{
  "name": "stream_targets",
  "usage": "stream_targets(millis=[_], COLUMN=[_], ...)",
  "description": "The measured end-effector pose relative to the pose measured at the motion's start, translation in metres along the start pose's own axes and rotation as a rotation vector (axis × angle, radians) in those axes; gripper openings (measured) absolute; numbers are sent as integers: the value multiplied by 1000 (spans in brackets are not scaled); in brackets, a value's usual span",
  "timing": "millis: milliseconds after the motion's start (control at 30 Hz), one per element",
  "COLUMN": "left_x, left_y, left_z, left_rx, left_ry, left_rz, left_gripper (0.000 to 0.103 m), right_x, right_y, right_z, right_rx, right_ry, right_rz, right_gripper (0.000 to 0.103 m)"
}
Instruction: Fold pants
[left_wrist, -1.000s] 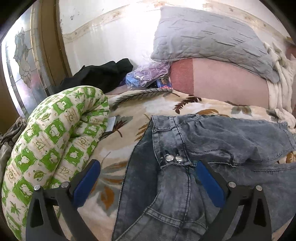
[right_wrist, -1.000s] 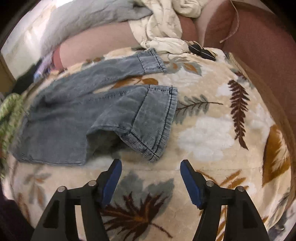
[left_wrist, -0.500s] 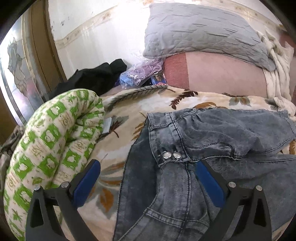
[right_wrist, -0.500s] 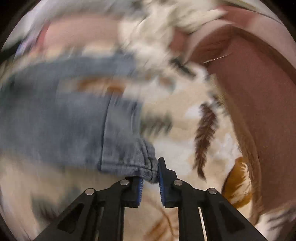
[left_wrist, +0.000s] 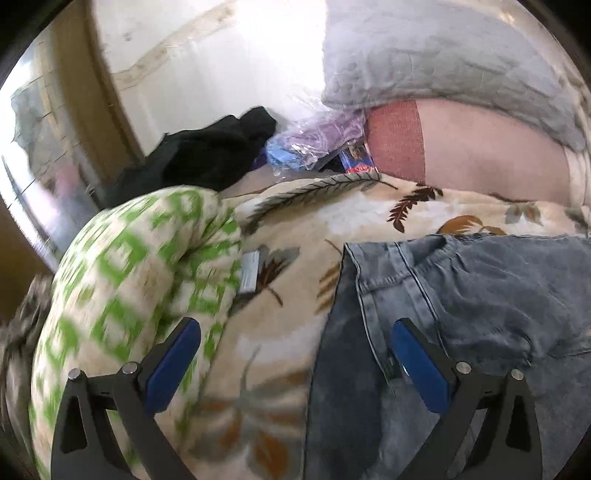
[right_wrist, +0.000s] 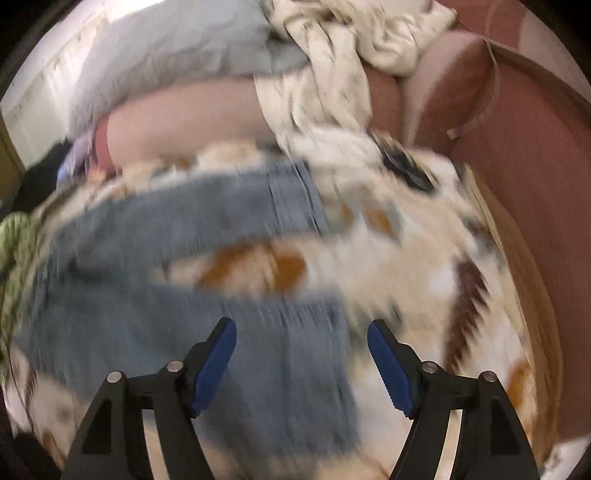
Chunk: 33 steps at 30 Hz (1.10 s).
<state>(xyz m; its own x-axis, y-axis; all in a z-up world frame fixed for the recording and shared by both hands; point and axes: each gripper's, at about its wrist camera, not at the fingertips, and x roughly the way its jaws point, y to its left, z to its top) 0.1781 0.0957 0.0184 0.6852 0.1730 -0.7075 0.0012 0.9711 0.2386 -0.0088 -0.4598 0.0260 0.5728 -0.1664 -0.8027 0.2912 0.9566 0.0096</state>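
Leaf-print bed blanket (left_wrist: 362, 218) is carrying the jeans (left_wrist: 480, 302), legs apart. Right tool (right_wrist: 301, 360) has just been opening, nothing between; left tool (left_wrist: 295, 363) is gaping wide. I'm thinking: stack the legs, hems matching.

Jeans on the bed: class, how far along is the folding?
Done: the jeans lie spread on the leaf-print blanket, legs apart. In hand: nothing; the right gripper has just opened above a leg hem, and the left gripper is open. Left: every fold.
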Motion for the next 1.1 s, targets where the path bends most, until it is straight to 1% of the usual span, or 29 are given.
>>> stream_targets(millis=[100,200,300,367,400,433,467,533,567,600,633,700,733,767,800,833,867,900,933,967,1033,1100], left_x=[35,79,115,131,137,140,143,151,155,157,160,165,166,165,165,164,164,163,162,161,160,157], left_y=[-8,-10,-13,-15,-15,-15,-15,-17,-18,-19,-19,-20,-21,-23,-25,-27,-28,-28,-30,-33,-39,-44], left_z=[24,47,60,64,65,65,65,65,65,65,64,64,64,65,66,66,66,65,64,63,63,62], left_rx=[37,0,-39,-63,-93,-118,-132,-141,-148,-155,-172,-210,-218,-212,-205,-200,-206,-218,-226,-224,-207,-211], left_ry=[77,179,253,295,316,331,344,371,377,385,400,431,436,426,415,409,408,404,402,398,386,377], left_rz=[-38,-42,-66,-105,-133,-159,-183,-186,-193,-208,-237,-297,-312,-301,-299,-306,-317,-330,-348,-360,-334,-339], left_gripper=[103,103,102,96,87,81,80,79,77,66,52,40,38,38,36,26,20,9,6,6,4,3], right_x=[28,55,77,89,93,96,100,109,114,117,122,130,132,134,137,140,143,146,150,156,164,175], right_y=[17,28,35,39,38,35,32,24,20,16,12,7,6,4,3,1,-1,-2,-4,-7,-9,-10], right_z=[32,53,64,71,73,76,80,89,94,98,102,110,113,116,119,122,124,125,126,127,128,130], right_rx=[52,91,101,95,95,97,102,119,128,135,143,157,160,161,162,164,165,167,170,179,189,193], right_ry=[-42,-64,-71,-72,-75,-80,-84,-88,-89,-89,-88,-87,-92,-96,-95,-93,-88,-82,-73,-53,-24,-3], right_rz=[37,67,59,46,41,36,31,23,13,6,-2,-19,-25,-28,-25,-19,-14,-10,1,31,63,55], right_gripper=[77,77,77,77,77,77,77,77,77,77,77,77,77,77,77,77,77,77,77,77,77,77])
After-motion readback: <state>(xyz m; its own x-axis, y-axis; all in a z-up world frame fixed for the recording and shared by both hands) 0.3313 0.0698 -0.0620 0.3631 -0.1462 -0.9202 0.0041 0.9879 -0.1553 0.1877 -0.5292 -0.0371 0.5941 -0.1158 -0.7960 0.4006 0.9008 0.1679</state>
